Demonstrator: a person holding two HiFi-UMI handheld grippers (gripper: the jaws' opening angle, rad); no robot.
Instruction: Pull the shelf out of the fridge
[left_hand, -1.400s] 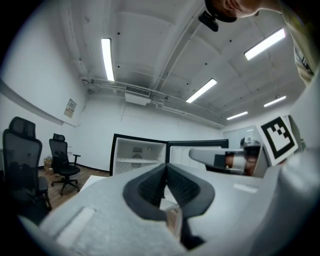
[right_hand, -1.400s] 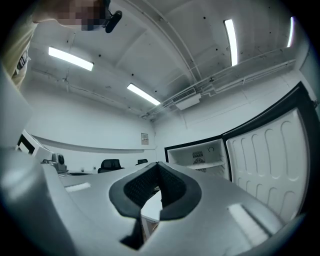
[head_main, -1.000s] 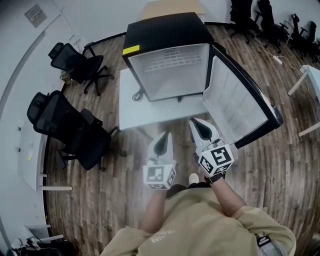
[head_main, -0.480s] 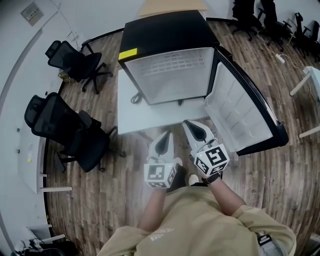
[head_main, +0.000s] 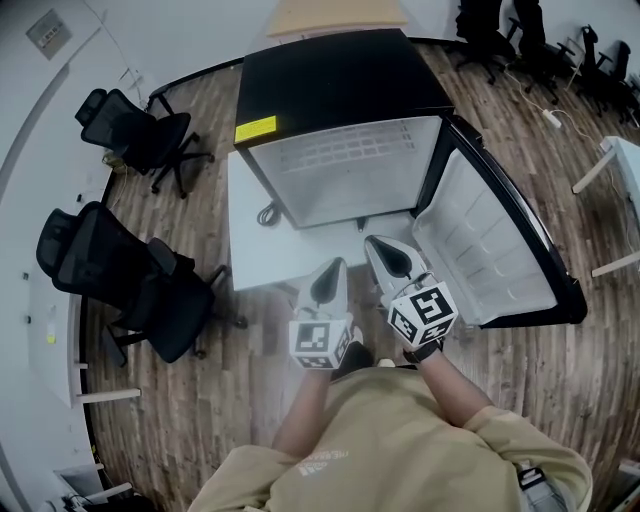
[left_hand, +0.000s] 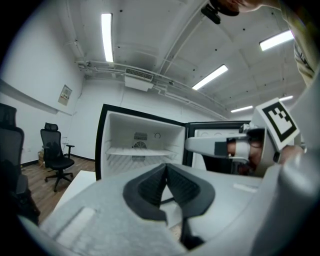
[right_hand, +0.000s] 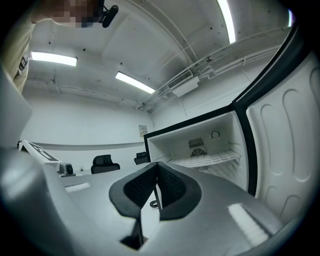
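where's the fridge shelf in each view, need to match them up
Head view: the wire shelf is upper centre, inside the open fridge.
Left gripper view: the wire shelf is left of centre, spanning the fridge interior.
Right gripper view: the wire shelf is right of centre, in the fridge interior.
Shared landmark: the open fridge door, right of the shelf in all three.

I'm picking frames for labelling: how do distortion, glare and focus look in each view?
Head view: strong fisheye bows the floorboards around the fridge; evenly lit, sharp. Left gripper view: dark round vignette, bright ceiling light strip, the left gripper close and soft. Right gripper view: same vignette, the shelf sharp, the right gripper soft.
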